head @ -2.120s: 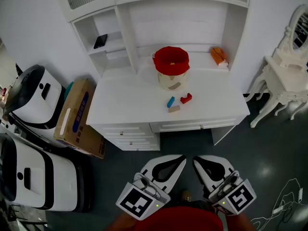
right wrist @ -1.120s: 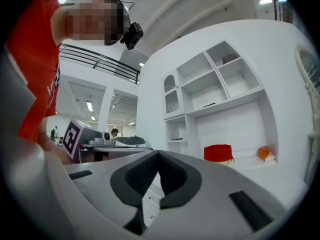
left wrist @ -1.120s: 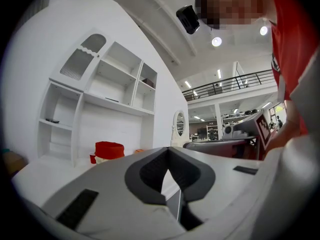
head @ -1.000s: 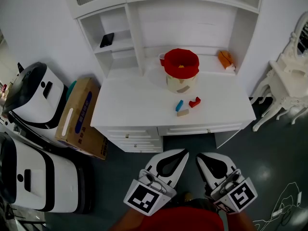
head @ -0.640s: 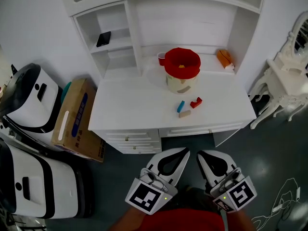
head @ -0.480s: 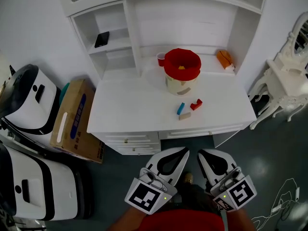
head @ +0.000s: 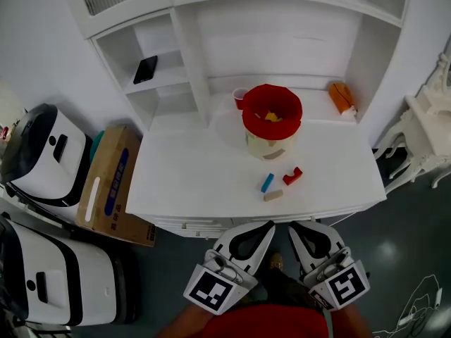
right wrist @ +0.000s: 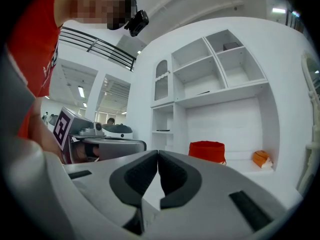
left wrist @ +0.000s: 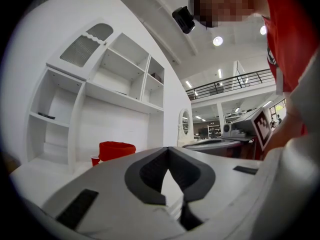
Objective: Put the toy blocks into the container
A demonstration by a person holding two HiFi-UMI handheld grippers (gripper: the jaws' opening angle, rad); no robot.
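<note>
Both the left hand-held gripper (head: 268, 226) and right hand-held gripper (head: 292, 226) sit closed, empty.

Lighting bright, even, from overhead; ceiling lamps (left wrist: 218, 41) flare. Shadows soft. Fisheye-bent edges, dark vignetted corners, near foreground soft.

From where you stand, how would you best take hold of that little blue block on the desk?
Probably from above, pinching the blue block across its narrow width near the middle. It lies flat on the white desk as a short slanted bar, so its long sides are open. The red block sits apart on its right; the beige block crowds its near end.
</note>
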